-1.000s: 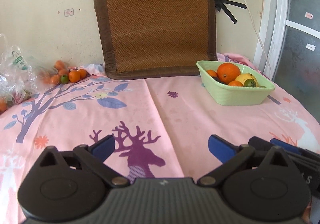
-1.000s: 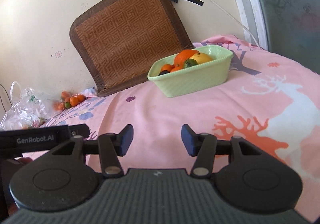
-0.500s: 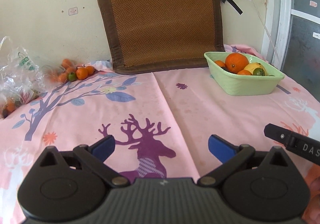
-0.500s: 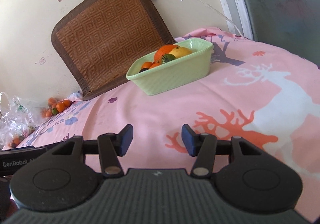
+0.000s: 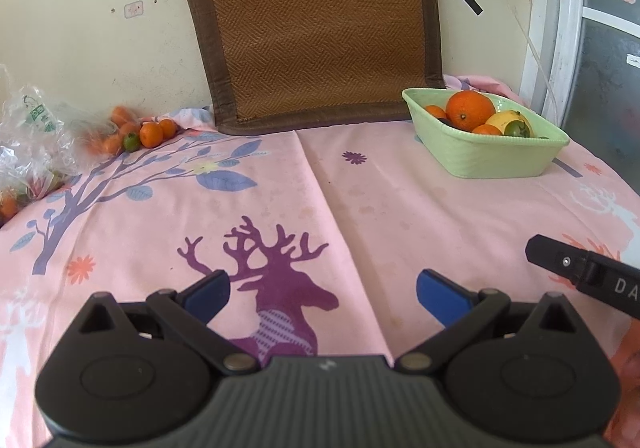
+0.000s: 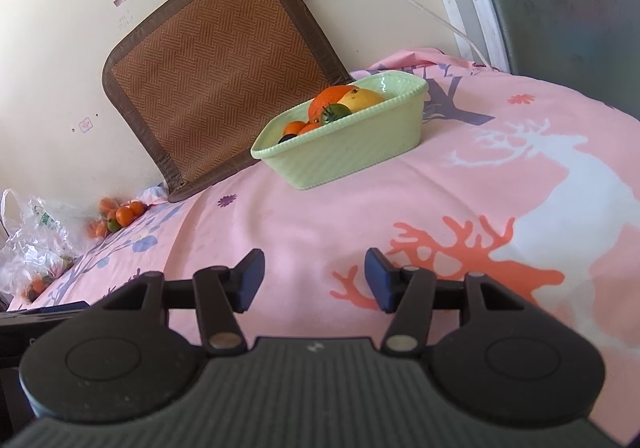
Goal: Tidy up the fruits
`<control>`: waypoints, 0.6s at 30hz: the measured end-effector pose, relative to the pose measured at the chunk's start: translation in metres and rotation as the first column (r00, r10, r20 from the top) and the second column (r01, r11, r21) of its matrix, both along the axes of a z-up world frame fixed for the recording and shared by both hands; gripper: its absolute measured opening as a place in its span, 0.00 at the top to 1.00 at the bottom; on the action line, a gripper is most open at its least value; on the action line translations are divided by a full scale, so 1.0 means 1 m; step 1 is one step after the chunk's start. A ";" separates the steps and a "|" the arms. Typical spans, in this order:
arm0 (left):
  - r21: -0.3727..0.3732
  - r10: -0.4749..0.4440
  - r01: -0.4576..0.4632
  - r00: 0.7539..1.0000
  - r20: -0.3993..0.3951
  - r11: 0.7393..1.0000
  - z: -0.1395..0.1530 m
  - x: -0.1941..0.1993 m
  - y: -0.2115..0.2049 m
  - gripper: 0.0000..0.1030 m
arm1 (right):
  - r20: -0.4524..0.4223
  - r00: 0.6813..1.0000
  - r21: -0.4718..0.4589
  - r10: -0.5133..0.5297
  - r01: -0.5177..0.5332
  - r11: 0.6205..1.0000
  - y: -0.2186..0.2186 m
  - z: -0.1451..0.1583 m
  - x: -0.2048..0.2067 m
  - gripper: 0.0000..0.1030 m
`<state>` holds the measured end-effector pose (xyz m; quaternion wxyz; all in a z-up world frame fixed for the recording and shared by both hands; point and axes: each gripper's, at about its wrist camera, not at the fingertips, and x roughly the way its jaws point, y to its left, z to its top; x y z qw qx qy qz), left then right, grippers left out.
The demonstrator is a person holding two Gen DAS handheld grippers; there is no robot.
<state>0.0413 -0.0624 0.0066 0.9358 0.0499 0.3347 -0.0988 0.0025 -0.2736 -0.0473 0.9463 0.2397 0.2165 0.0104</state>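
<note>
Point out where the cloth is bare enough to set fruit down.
Bare cloth runs from the left claw to the woven mat, between the loose oranges and the green basket. Crowded: far-left corner by the plastic bag.

We hold our left gripper [image 5: 322, 290] low and level, its jaws spread wide with nothing between the blue pads [image 5: 440, 296]. Our right gripper [image 6: 314, 280] is tilted a little, jaws also parted and empty, though less widely. In the left wrist view, part of the right gripper's black body shows at the right edge, just beside the left one.
</note>
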 end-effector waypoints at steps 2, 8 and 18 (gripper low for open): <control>-0.002 0.001 -0.001 1.000 0.000 1.000 0.000 0.001 0.000 0.00 | 0.002 1.000 0.000 0.001 -0.001 1.000 0.000 0.000 0.000 0.43; 0.008 0.004 -0.005 1.000 0.010 1.000 -0.001 0.000 -0.001 0.00 | 0.006 1.000 -0.007 0.003 -0.003 1.000 0.001 0.000 0.000 0.42; 0.006 0.009 -0.009 1.000 0.010 1.000 0.000 0.000 0.000 0.00 | 0.010 1.000 -0.007 0.006 -0.006 1.000 0.000 0.000 0.000 0.42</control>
